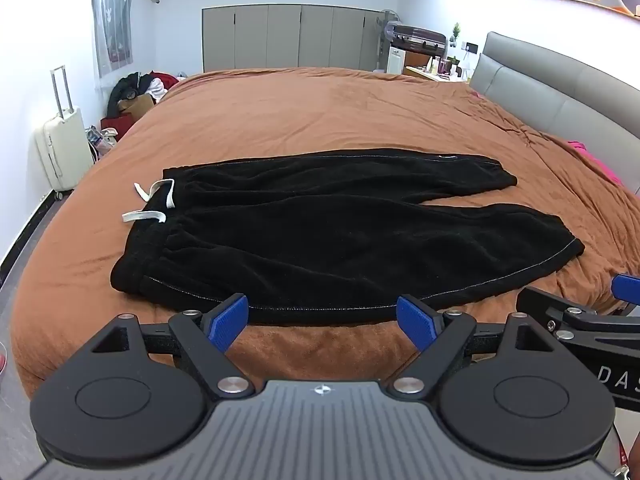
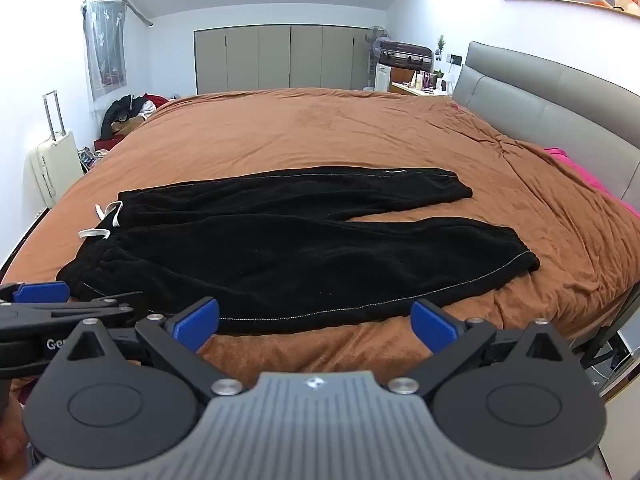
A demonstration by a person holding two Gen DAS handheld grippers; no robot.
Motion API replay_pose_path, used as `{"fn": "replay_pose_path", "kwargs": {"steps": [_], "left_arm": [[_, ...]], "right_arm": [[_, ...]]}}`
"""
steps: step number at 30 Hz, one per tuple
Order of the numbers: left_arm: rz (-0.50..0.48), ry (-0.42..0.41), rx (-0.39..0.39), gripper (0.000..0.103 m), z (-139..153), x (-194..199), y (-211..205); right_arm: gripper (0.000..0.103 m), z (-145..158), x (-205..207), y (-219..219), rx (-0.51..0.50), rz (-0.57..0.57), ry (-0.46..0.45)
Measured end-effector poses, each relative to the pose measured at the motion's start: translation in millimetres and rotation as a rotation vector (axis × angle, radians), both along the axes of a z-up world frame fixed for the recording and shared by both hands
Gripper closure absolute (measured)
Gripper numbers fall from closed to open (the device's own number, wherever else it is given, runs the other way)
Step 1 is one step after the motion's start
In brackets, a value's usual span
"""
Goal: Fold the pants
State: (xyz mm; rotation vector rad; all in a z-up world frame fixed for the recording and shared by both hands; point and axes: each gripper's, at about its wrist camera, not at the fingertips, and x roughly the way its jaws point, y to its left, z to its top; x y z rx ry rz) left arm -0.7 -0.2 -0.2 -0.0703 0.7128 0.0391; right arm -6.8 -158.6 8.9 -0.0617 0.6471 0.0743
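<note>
Blue-padded and spread wide, the jaws of the left gripper (image 1: 322,322) are held above the near edge of a bed, with nothing caught between them. Black pants (image 1: 320,232) are laid out flat just beyond the fingertips, the near side seam running across the gap between the two pads (image 1: 228,326). The waistband is seen beyond the left jaw, its white drawstring (image 1: 150,204) trailing onto the brown bedspread (image 1: 320,112); both leg cuffs are pointed away past the right jaw, toward a grey headboard (image 1: 560,92). Part of the right gripper (image 1: 624,290) is glimpsed beside the right jaw, at the frame's edge. A cream suitcase (image 1: 60,148) is stood against the wall far off to the left.

From the right wrist, the right gripper (image 2: 316,326) is shown with its jaws likewise parted fully and empty, poised over the bed's near edge. The pants (image 2: 300,248) are stretched across the bedspread (image 2: 320,132) directly ahead of the jaws, untouched, the lower leg's cuff lying ahead of and beyond the right jaw and the waistband well out past the left one. The left gripper (image 2: 40,292) is seen close beside the left jaw, near the waistband corner. Grey wardrobe doors (image 2: 280,56) are lined along the far wall, straight ahead.
</note>
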Motion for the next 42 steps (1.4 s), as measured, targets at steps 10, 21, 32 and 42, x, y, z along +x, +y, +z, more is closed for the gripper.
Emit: {"fn": "replay_pose_path", "kwargs": {"steps": [10, 21, 32, 42], "left_arm": [[0.001, 0.008, 0.004, 0.005, -0.1, 0.4, -0.1], [0.001, 0.01, 0.001, 0.005, -3.4, -1.0, 1.6], [0.001, 0.013, 0.001, 0.005, -3.3, 0.1, 1.7], [0.001, 0.013, 0.001, 0.005, -3.4, -0.2, 2.0]], "right_arm": [[0.005, -0.2, 0.4, 0.3, 0.008, 0.001, 0.007], [0.005, -1.2, -1.5, -2.0, 0.01, 0.001, 0.013], [0.005, -1.5, -1.9, 0.7, 0.011, -0.001, 0.016], [0.005, -4.2, 0.4, 1.3, 0.012, -0.002, 0.02]]}}
